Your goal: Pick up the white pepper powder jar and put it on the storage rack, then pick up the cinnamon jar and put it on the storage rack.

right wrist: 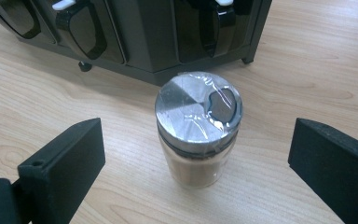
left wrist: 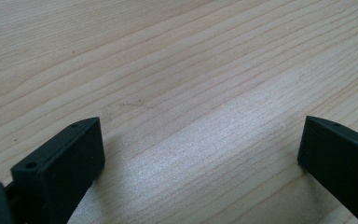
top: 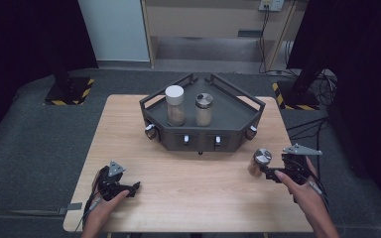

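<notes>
High view: a wooden table [top: 188, 188] carried a dark angular rack [top: 228, 126] at its far middle. Two jars stood upright on the rack's top, a white-lidded jar [top: 174, 105] to the left and a metal-lidded jar [top: 204, 109] just beside it, apart. Nearer the person, a third spice jar [top: 259, 162] with a metal cap stood on the table right of centre, in front of the rack's right corner. The right gripper [top: 270, 171] sat just beside that jar, held in the person's right hand [top: 302, 191]. The left gripper [top: 134, 188] rested low at the table's near left, well apart from everything.

Left gripper view: jaws spread wide over bare wood grain, nothing between them.

Right gripper view: jaws spread wide, each clear of the spice jar [right wrist: 198, 128], which stood upright on the table between and a bit beyond them, untouched. Its cap was wrapped in clear film, contents tan. The rack's front [right wrist: 154, 32] stood behind it, near.
</notes>
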Demonstrator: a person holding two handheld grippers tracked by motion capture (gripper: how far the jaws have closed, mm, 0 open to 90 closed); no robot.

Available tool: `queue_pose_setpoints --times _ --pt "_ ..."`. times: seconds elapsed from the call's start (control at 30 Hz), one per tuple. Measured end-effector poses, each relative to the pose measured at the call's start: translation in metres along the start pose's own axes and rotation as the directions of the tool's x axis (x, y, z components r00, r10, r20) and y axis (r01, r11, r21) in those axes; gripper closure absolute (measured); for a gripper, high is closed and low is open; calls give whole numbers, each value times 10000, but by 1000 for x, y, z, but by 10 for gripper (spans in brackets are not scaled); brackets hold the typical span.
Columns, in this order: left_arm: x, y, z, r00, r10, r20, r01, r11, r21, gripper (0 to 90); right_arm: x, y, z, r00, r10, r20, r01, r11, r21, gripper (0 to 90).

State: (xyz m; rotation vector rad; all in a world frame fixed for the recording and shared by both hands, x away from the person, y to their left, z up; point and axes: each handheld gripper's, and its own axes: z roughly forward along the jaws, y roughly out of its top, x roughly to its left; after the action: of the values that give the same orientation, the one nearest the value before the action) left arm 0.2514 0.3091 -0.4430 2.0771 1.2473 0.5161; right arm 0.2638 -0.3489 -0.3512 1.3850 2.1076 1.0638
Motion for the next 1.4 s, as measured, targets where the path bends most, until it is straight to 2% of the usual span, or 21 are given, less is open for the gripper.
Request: queue_pose_setpoints --times 0.87,1.4 --pt "0 0 0 10000 -5 -11 5 10000 -1 0 -2 -23 8 9999 147 52 -148 9996 235 37" --pt "0 0 0 10000 -8 -12 8 10000 -2 0 -1 -26 34 9997 40 260 -56 9982 601 41"
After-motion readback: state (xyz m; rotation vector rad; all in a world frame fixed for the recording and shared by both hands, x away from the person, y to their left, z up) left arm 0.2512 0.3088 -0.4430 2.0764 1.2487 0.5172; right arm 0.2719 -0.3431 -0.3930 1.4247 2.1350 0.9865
